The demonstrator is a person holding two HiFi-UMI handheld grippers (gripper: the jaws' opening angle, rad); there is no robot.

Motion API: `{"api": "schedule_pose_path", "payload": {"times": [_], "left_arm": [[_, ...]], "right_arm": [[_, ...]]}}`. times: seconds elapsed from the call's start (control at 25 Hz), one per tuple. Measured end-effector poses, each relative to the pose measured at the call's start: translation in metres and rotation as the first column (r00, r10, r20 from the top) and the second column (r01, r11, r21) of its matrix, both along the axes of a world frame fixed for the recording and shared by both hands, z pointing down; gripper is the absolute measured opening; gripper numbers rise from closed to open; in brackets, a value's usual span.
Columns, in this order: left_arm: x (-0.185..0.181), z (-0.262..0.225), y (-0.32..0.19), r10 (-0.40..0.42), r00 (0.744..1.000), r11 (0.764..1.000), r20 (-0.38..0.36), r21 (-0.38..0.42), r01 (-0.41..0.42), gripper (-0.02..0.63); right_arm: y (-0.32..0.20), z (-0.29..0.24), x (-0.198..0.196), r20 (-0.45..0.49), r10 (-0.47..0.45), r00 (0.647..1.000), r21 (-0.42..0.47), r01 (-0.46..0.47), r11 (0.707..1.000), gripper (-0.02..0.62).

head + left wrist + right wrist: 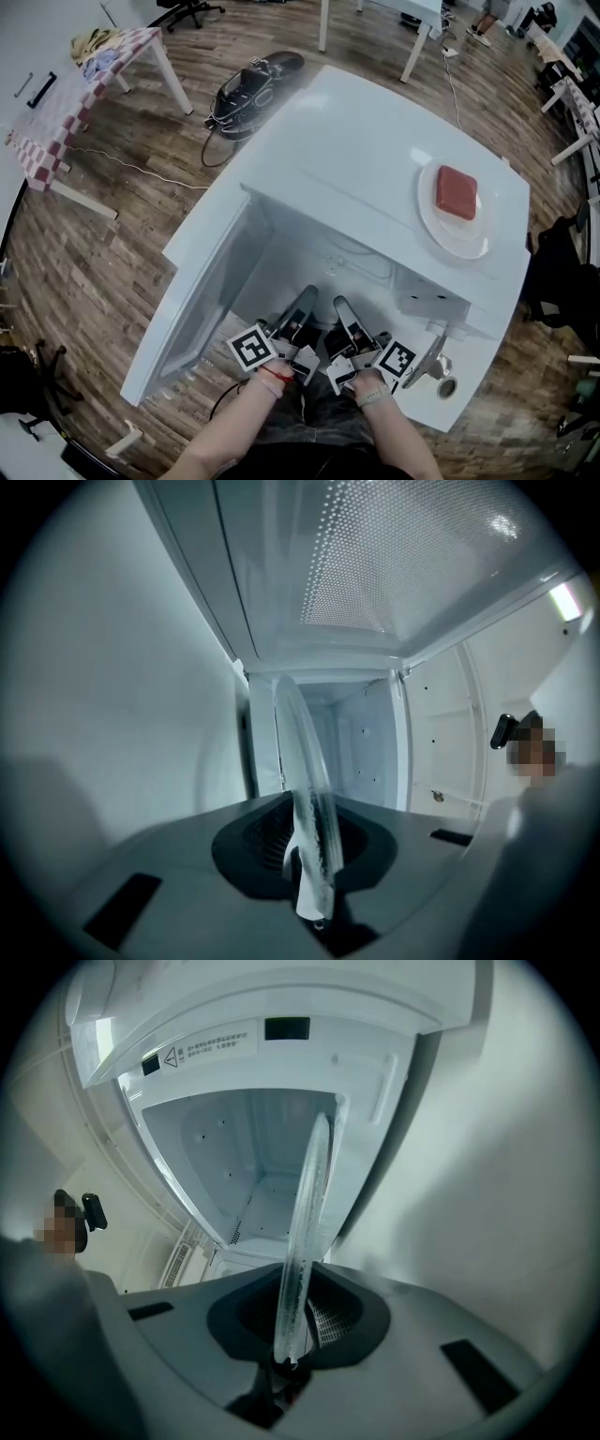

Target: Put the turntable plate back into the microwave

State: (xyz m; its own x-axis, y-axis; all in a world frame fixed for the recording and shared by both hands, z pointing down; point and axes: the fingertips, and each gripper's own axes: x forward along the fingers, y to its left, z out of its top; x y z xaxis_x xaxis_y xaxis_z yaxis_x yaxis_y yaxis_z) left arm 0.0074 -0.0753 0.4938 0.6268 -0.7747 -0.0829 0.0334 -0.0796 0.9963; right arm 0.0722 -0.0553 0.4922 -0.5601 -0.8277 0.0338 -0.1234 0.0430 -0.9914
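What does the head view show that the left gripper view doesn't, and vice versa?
Only the head view: a white plate with a red block on top of the microwave, and the wooden floor. Only the left gripper view: the glass turntable plate, edge-on, clamped between the left hand-held gripper jaws. Both: the microwave's open cavity.

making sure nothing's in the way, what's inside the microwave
Only bare white walls show inside the microwave. The glass turntable plate, clamped edge-on by the left gripper and right gripper, covers a strip of the cavity, and the gripper bodies hide its near floor.
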Motion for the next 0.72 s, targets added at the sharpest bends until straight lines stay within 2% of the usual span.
{"api": "schedule_pose_path", "payload": {"times": [0.44,0.72], "left_arm": [[0.005,0.002,-0.012,-0.007,1.0,1.0,-0.009,0.001,0.007,0.046],[0.007,0.003,-0.018,-0.024,1.0,1.0,-0.018,-0.005,0.024,0.04]], "right_arm": [[-0.012,0.003,0.006,0.001,0.023,1.0,-0.004,-0.023,1.0,0.051],[-0.016,0.006,0.006,-0.049,0.015,0.999,-0.006,-0.015,1.0,0.051]]}}
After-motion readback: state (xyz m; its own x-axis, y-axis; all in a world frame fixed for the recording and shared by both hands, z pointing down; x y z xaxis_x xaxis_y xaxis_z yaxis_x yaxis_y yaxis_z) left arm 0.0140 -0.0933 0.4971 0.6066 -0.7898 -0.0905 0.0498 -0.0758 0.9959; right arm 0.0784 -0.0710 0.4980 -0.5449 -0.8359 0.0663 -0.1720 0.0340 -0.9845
